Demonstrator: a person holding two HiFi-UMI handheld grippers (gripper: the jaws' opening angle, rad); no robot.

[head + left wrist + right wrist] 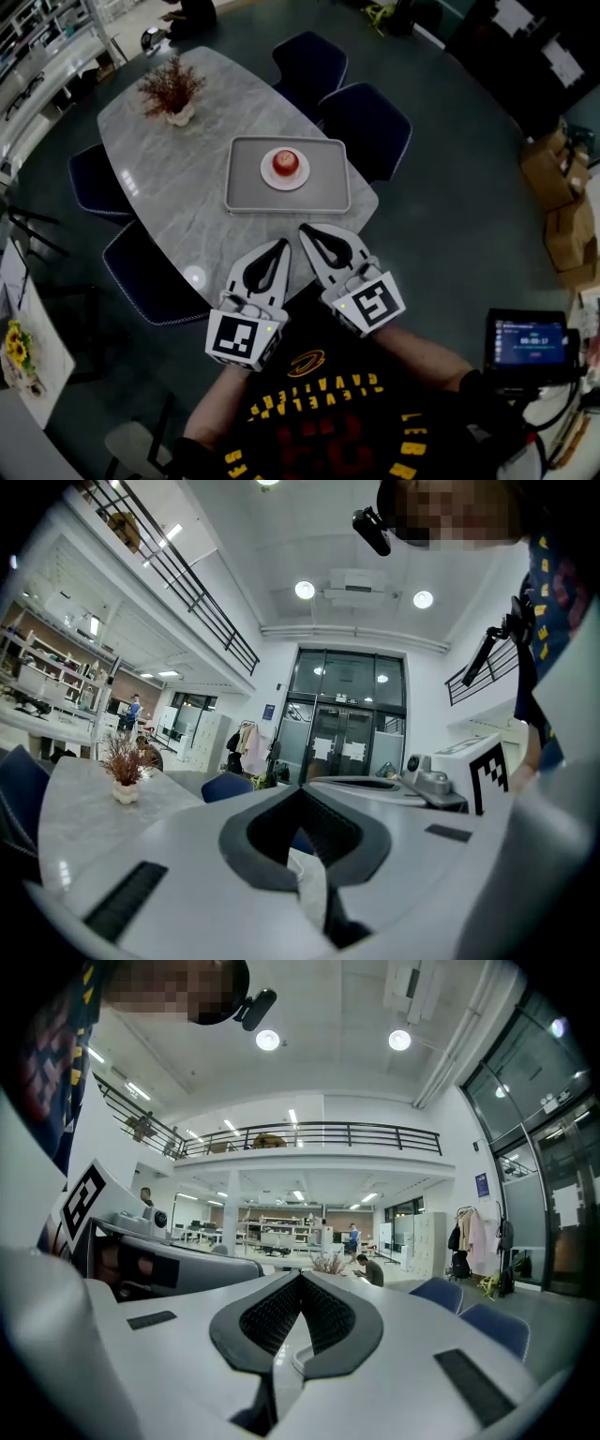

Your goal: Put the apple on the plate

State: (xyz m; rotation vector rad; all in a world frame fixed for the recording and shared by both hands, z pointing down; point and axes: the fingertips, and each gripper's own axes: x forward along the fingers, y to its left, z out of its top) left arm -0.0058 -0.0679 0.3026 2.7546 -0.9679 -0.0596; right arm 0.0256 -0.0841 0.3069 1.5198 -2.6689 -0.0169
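Note:
A red apple [285,163] rests on a small white plate [269,177]. The plate lies in a grey tray [246,195] on the marble table [169,178]. Both grippers hover over the table's near edge, short of the tray, tips nearly side by side. My left gripper [283,244] is shut with nothing in it, and so is my right gripper [306,230]. In the left gripper view the jaws [300,790] meet at the tip. The right gripper view shows its jaws [302,1277] closed and empty too. Neither gripper view shows the apple.
A vase of dried twigs [174,95] stands at the table's far end. Dark blue chairs [376,125] ring the table, one [150,274] close by my left gripper. Cardboard boxes [562,206] and a lit screen [530,342] are on the right.

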